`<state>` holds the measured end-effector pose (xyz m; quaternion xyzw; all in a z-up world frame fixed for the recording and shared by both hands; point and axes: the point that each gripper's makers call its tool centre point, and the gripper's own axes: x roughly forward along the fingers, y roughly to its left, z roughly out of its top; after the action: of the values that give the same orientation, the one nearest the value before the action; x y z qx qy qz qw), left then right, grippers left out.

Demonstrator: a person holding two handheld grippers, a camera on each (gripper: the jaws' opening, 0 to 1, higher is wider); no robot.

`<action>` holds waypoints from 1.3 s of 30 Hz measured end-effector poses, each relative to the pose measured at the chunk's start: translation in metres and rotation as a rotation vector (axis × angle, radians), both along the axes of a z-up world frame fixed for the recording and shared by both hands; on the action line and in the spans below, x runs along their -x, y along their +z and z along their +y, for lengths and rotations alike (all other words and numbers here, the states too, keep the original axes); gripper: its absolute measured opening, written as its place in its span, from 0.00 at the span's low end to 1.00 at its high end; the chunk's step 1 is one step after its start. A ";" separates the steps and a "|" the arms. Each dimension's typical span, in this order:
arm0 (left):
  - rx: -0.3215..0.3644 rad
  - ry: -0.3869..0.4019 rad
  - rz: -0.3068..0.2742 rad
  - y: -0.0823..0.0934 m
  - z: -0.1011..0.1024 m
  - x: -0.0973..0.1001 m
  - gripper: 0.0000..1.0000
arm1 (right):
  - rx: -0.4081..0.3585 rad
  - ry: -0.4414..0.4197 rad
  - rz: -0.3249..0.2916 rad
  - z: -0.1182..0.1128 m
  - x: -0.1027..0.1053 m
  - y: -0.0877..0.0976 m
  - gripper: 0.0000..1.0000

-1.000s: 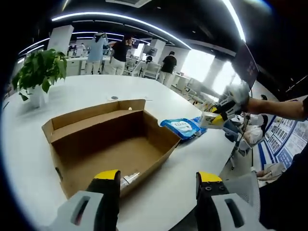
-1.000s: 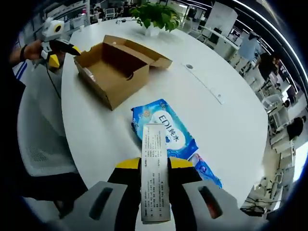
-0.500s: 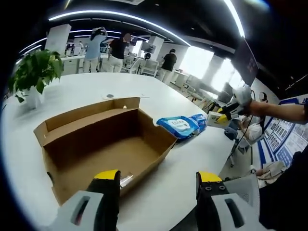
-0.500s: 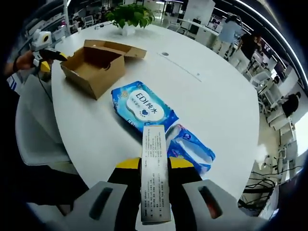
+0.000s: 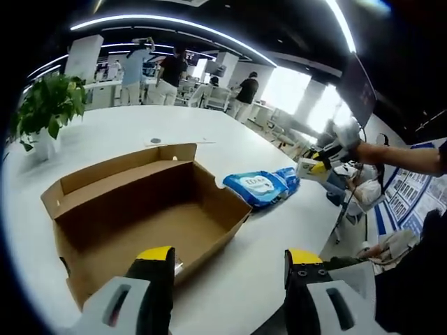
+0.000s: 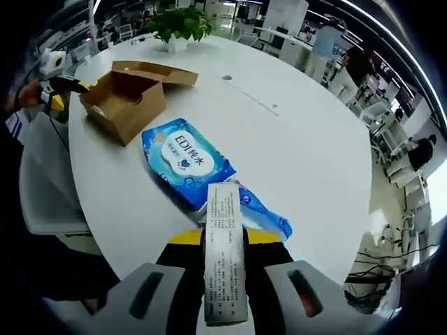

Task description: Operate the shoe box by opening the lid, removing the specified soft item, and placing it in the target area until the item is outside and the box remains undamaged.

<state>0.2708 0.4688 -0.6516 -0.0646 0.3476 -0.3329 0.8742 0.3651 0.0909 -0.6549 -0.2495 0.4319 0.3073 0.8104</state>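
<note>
Wipes pack (image 6: 183, 159) — on table, just beyond right gripper (image 6: 224, 241), apparently untouched

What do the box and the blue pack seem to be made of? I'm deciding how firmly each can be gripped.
Box: looks like plain brown cardboard, matte, with raw folded edges and flaps. Blue pack: looks like soft plastic film, glossy, printed, with crinkled, sealed ends; probably wipes, though the contents are hidden. The cardboard would likely crease under a hard squeeze; the pack would likely give.
</note>
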 end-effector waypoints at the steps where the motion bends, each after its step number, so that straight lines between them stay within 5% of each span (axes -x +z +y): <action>1: 0.001 0.002 0.001 0.000 0.000 0.000 0.65 | 0.004 0.011 -0.002 0.001 -0.005 0.002 0.18; 9: -0.002 0.045 -0.001 0.003 0.005 0.001 0.65 | 0.085 0.124 -0.006 0.006 -0.035 0.005 0.18; 21: -0.002 0.139 0.007 0.001 0.025 0.008 0.65 | 0.375 0.511 0.014 0.027 -0.067 -0.013 0.18; 39: -0.016 0.230 0.023 -0.002 0.053 0.018 0.65 | 0.516 0.642 0.064 0.007 -0.087 -0.049 0.18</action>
<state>0.2527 0.5215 -0.6532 -0.1009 0.3507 -0.2266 0.9031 0.4524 0.0977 -0.7036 -0.5568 0.4200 0.4337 0.5705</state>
